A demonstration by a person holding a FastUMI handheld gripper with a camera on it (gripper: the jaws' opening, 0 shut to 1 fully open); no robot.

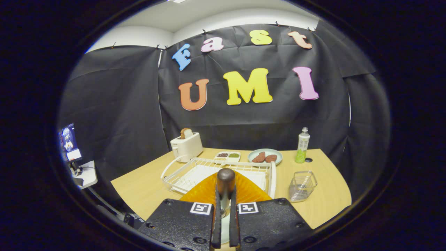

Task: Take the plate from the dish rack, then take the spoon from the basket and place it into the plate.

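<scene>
My gripper (225, 204) is shut on a spoon (225, 179): the handle runs between the two fingers and the dark rounded bowl sticks out just past the fingertips. Right below the fingers and spoon lies an orange ribbed plate (204, 193) on the wooden table, in front of the white wire dish rack (181, 176). The near part of the plate is hidden by the gripper body. A small wire mesh basket (302, 185) stands to the right of the rack and fingers.
Beyond the rack stand a white toaster (187, 146) with bread in it, a small two-part dish (228, 156), a pale plate with brown food (265, 157) and a bottle (302, 145). A monitor (69, 142) sits off the table's left side.
</scene>
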